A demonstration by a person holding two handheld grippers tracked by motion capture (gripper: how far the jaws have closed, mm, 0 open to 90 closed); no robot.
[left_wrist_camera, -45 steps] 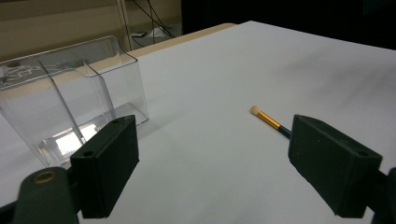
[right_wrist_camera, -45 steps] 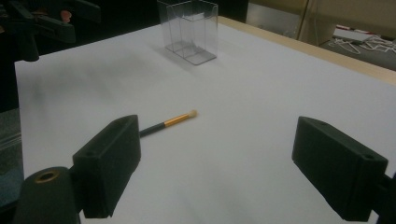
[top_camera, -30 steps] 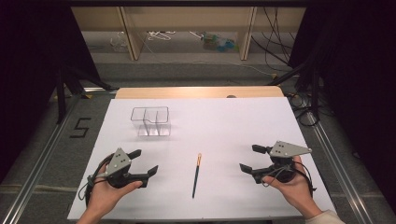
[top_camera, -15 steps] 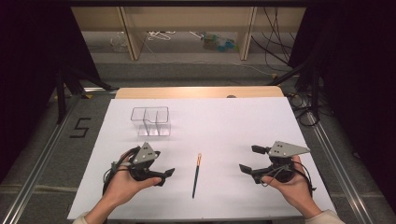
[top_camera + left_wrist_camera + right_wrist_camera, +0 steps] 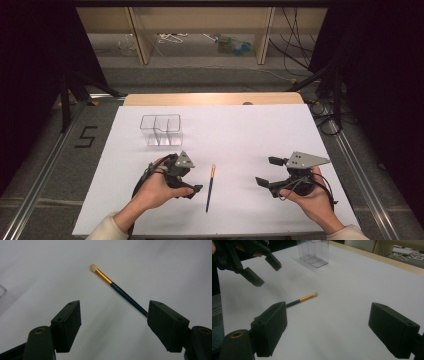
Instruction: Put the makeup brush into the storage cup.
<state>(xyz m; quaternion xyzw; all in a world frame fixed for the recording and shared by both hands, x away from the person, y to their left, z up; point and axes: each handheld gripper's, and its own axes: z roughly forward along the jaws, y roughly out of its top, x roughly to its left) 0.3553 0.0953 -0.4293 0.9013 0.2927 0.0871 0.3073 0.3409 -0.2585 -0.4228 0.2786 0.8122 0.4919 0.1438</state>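
The left claw (image 5: 192, 182) is hovering just beside the small makeup brush (image 5: 210, 187), which is lying flat on the white table (image 5: 240, 130) immediately to the claw's right in the high view. The claw's 2 jaws are standing spread and have just been closing a little, with nothing pinched between them. In the left gripper view the brush (image 5: 117, 288) is lying ahead of the claw (image 5: 113, 322), slanting across the gap: its pale tip and gold band are pointing away to the upper left, while the dark handle is running down behind the right-hand jaw. The pads are not touching it.

The right claw (image 5: 267, 172) is resting in the other hand, well apart from the brush, on the brush's far side from the left claw. Its 2 jaws are spread wide and holding nothing. In the right gripper view the brush (image 5: 303, 299) is lying ahead of this claw (image 5: 327, 331) and toward its left-hand jaw, the handle end disappearing behind that jaw and the tip aiming toward the middle of the table.

A clear plastic organizer (image 5: 161, 130) with 3 compartments is standing upright beyond the left claw, apart from the brush.
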